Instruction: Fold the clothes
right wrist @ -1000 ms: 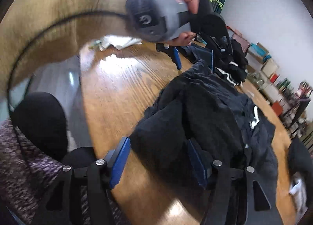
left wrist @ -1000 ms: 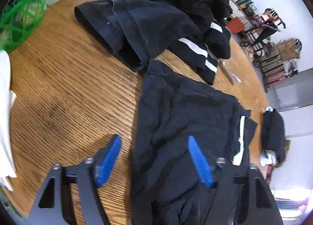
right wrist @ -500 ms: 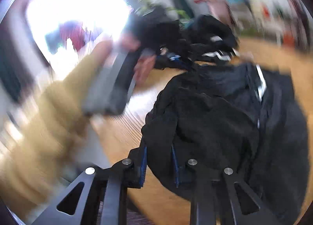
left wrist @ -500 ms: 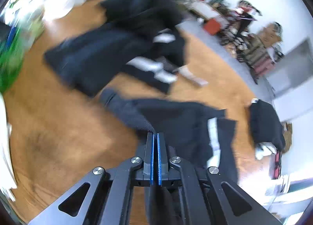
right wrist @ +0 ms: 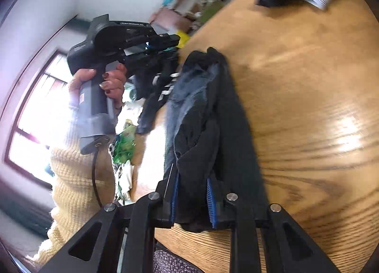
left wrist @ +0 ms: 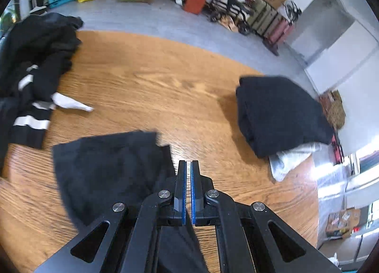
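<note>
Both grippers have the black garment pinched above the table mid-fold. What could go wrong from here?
1. The right gripper clamps a thick bunched wad of the black garment, not a clean edge; the fold may come out lumpy, or layers may slip.
2. The left gripper shows little cloth between its fingers; that thin pinch could pull free.
3. The folded stack sits near the table edge; a swung garment might nudge it off.

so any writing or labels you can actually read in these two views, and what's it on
Left gripper housing, right wrist view: a small white line of print along its top edge, too blurred to read.
Its grey handle: a small red mark, illegible.
Black garment held in the right gripper: no print seen.
Boxes and bags on the floor, left wrist view: nothing legible.
No text can be read.
</note>
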